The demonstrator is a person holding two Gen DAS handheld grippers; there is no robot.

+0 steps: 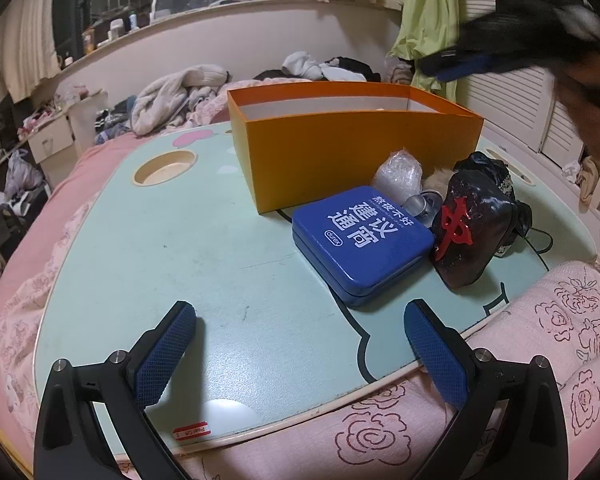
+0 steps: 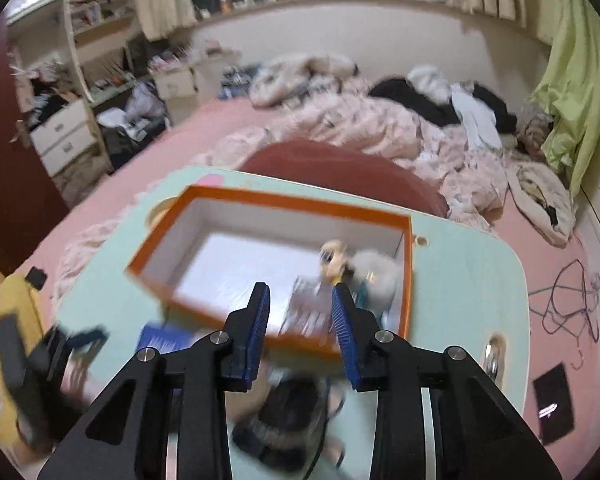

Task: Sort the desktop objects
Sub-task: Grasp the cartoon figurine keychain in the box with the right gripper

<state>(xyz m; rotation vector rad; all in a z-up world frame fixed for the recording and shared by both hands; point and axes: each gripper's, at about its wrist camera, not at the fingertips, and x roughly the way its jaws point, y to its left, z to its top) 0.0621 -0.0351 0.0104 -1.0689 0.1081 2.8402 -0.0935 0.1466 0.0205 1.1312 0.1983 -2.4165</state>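
Two grippers are working over a pale green lap table [image 1: 180, 248] that is resting on a pink bed. The left gripper [image 1: 300, 344] is hovering low at the near edge of the table, its jaws spread wide and holding nothing; both blue pads [image 1: 168, 356] are showing clear tabletop between them. The right gripper [image 2: 300, 312] is hanging above the orange box [image 2: 408, 272], pointing down into it. Its jaws are standing partly drawn together, with a clear gap between the pads and nothing gripped between them.

The orange box is sitting open-topped toward the far side of the table. Inside it, toward its right end, a small yellow-and-white figure [image 2: 334, 256], a white fluffy item [image 2: 374, 272] and a patterned packet [image 2: 306, 312] are lying blurred; further detail cannot be told.

Just in front of the box, on the table, a blue tin [image 1: 360, 240] is lying flat. Beside it on the right, a dark block with a red character [image 1: 472, 232] is standing tilted, touching the tin. Behind these, a clear plastic wad [image 1: 400, 176], a small metal cup [image 1: 420, 206] and a black bag [image 1: 488, 168] are crowding against the box wall.
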